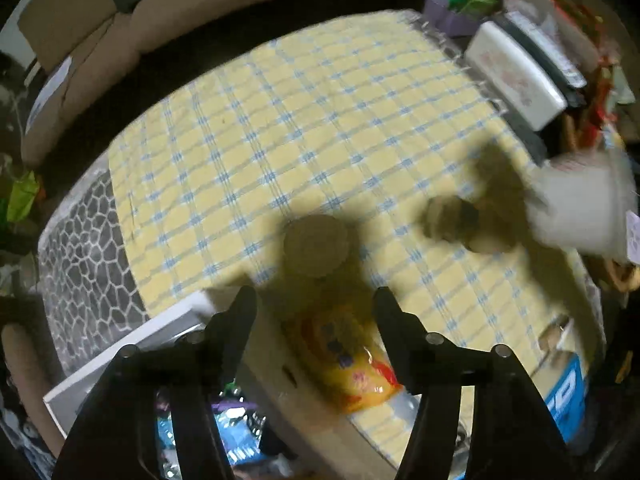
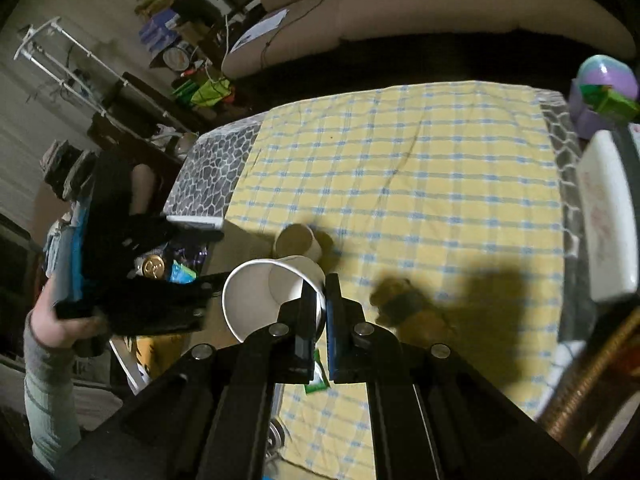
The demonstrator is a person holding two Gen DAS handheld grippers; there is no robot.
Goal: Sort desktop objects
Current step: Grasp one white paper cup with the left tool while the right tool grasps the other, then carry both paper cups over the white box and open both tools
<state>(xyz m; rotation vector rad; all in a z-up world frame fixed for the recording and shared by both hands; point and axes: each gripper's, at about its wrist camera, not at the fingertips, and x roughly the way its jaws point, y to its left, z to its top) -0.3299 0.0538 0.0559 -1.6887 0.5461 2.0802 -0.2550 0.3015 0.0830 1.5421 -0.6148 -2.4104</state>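
Note:
My right gripper (image 2: 321, 300) is shut on the rim of a white paper cup (image 2: 272, 292), which hangs tilted above the yellow checked tablecloth (image 2: 400, 160). The left wrist view shows the same cup (image 1: 580, 208) blurred at the right edge. A brown paper cup (image 2: 298, 242) (image 1: 316, 244) lies on the cloth just beyond it. A small brown toy (image 2: 404, 304) (image 1: 452, 222) lies to its right. My left gripper (image 1: 314, 300) (image 2: 218, 256) stands open, with nothing pinched, above a yellow snack packet (image 1: 348, 364).
A box at the table's left side holds a gold can (image 2: 154, 267) and other items. A white tissue box (image 1: 516, 76) and a purple container (image 1: 456, 4) stand at the far right. A sofa (image 2: 440, 12) lies beyond the table. A hand (image 2: 60, 320) holds the left gripper.

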